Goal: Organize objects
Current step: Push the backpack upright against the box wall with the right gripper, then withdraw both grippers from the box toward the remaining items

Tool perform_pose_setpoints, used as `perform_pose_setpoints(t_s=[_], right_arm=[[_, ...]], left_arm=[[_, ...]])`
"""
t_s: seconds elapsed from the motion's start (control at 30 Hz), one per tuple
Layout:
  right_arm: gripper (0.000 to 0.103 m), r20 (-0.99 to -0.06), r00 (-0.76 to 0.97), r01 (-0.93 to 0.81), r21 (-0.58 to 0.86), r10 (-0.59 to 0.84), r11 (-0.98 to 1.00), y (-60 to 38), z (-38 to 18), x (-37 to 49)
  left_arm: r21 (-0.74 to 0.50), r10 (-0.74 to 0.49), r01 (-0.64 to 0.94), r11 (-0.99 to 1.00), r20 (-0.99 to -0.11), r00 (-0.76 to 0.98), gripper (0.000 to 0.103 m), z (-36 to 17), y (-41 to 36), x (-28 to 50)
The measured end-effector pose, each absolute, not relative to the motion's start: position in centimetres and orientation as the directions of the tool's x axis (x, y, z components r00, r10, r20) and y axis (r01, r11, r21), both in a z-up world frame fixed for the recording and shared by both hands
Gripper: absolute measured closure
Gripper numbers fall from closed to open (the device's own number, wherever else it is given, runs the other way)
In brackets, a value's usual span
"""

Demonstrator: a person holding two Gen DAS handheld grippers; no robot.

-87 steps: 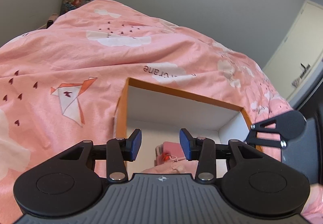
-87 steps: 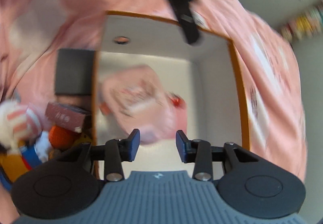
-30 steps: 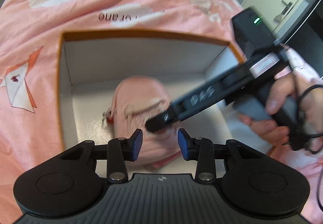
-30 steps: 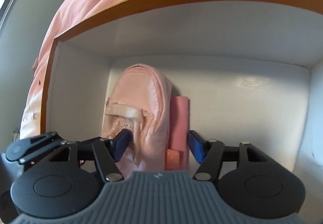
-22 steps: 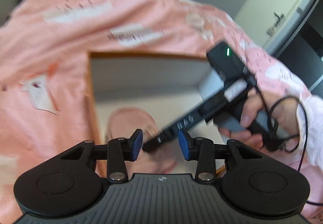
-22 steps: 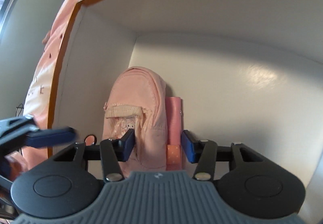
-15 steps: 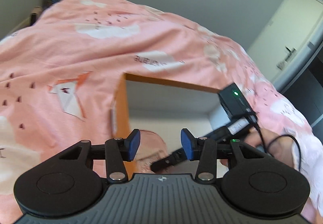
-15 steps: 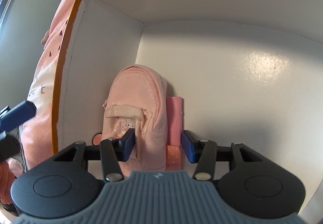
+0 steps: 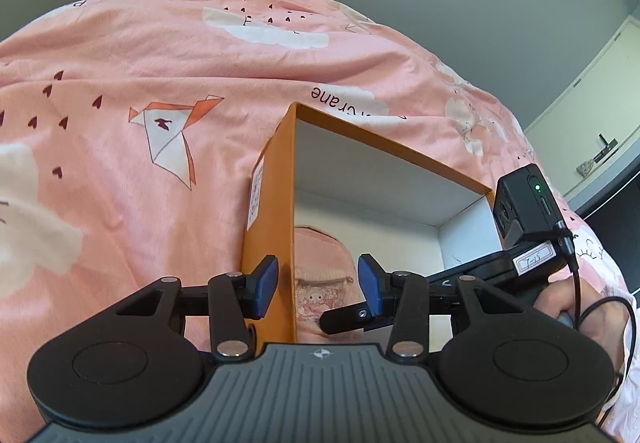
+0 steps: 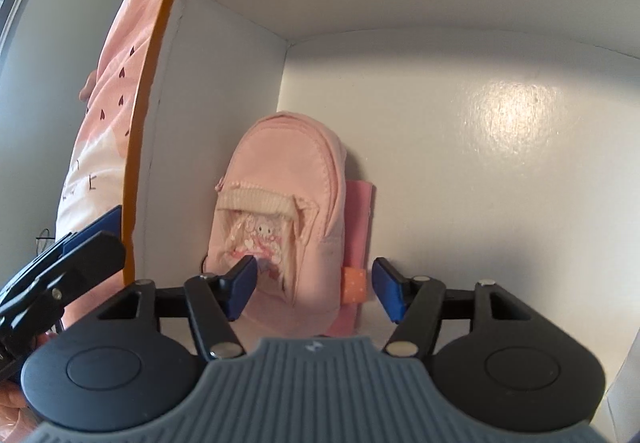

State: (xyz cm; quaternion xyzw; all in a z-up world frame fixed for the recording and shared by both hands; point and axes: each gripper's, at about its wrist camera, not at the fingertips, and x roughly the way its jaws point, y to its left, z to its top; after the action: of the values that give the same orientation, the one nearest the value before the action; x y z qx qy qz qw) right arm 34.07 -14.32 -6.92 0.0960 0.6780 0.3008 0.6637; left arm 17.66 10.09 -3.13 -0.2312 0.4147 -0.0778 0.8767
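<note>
Blue-padded right gripper (image 10: 313, 288): jaws opening, astride pink backpack (image 10: 280, 211), pads not pressing. Left gripper (image 9: 318, 285): parted, empty, straddling the box's orange wall. Backpack lies inside white-lined orange box (image 9: 276, 179), by its side wall, on pink bedcover (image 9: 120, 83).

Pouch (image 10: 280, 211) against box wall (image 10: 208, 115); right floor free.

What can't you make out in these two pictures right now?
- Lower part of the pink bag: right wrist view, covered by the tongs' body.
- Most of the bag: left wrist view, behind the box wall.
- Box label: left wrist view, print too small.
- Box floor nearest the camera: cut off.
</note>
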Motion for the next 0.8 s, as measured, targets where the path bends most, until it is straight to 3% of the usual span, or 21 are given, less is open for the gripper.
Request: perform_pose_setpoints(t_s=[0.1,0.37,0.6,0.8], right_arm=[[0.052,-0.843,-0.095,-0.260,0.534,0.529,0.804,-14.1,-6.9,33.7],[0.055,-0.831,-0.086,-0.211,0.554,0.549,0.805,-14.1,-7.3,33.6],[0.044,-0.856,0.056,-0.348,0.465,0.514,0.814,-14.7,-3.1,31.9],[0.039,-0.818,0.224,-0.445,0.397,0.529,0.803,-18.3,2.7,27.2]], left_arm=[[-0.468,-0.325,-0.055,0.882,-0.688,0.649,0.053,-3.0,9.8,17.4],[-0.476,-0.306,-0.076,0.876,-0.671,0.676,0.054,-2.7,9.7,16.4],[-0.425,-0.251,-0.046,0.904,-0.616,0.747,0.051,-0.2,8.5,14.2],[-0.381,-0.239,0.011,0.925,-0.556,0.796,0.036,2.2,6.9,11.9]])
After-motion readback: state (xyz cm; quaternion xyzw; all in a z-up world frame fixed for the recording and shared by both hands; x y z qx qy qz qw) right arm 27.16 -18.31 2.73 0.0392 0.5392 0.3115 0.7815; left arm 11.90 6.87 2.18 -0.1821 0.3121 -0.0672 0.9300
